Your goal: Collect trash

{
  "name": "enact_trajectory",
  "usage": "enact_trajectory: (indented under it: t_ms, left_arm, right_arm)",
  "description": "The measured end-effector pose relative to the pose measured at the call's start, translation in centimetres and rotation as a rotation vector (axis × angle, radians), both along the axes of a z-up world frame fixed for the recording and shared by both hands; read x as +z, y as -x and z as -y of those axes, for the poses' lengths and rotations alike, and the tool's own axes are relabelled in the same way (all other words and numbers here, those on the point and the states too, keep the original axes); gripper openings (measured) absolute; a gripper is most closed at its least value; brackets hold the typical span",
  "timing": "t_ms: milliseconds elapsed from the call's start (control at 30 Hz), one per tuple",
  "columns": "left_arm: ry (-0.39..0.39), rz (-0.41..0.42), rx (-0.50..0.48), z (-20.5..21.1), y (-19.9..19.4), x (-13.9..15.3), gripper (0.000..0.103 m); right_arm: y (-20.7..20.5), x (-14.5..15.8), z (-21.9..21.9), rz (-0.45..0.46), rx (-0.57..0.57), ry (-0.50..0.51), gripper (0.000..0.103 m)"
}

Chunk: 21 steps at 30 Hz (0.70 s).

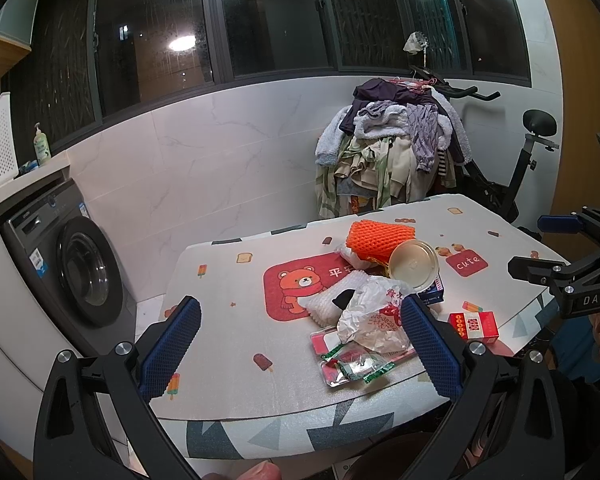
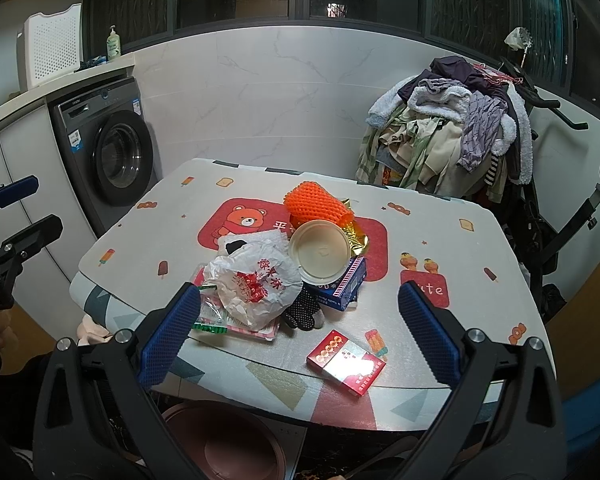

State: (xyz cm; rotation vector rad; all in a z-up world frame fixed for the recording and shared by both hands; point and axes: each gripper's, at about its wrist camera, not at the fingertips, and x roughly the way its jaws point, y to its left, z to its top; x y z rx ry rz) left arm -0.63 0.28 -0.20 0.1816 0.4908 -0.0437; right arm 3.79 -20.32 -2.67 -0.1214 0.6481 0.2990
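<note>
Right wrist view shows the trash heaped at the middle of the tabletop (image 2: 148,248), with one item lying apart near the front edge. Both tools are empty with fingers spread wide: the right tool (image 2: 300,336) hovers over the front edge, and the left tool (image 1: 300,344) hovers off the near left corner of the tabletop.

Handling, by item:

- Red pack (image 2: 346,362): stiff, light carton with a glossy, likely slippery wrap. Close on its two long sides. It lies clear of the heap and nearest your right tool.
- Bag (image 2: 256,280): crumpled white plastic with red print. It is very light and soft; pinch a raised fold, not the flat body.
- Cup (image 2: 320,252): tipped on its side with the mouth toward you, resting on the blue box (image 2: 350,286). It is thin-walled and will crush, so grip the rim lightly.
- Foam net (image 2: 314,208): orange, springy and grippy; take it anywhere across its width.
- Tray (image 1: 360,354): clear, shallow and brittle, lying under the bag with a green-edged wrapper (image 1: 358,368) on it. Lift the bag first.
- Glove (image 2: 304,314): dark, dotted and limp. It appears to be a glove, though the bag partly covers it.

A pink bin (image 2: 228,440) sits on the floor below the front edge.
</note>
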Motion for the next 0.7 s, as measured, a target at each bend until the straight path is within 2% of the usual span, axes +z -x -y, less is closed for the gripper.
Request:
enact_trajectory:
  t_ms: [700]
  left_arm:
    - [0.003,-0.003,0.000,-0.05,0.06,-0.04,0.098]
  right_arm:
    - [0.02,-0.04,-0.03,-0.001,-0.002,0.000,0.097]
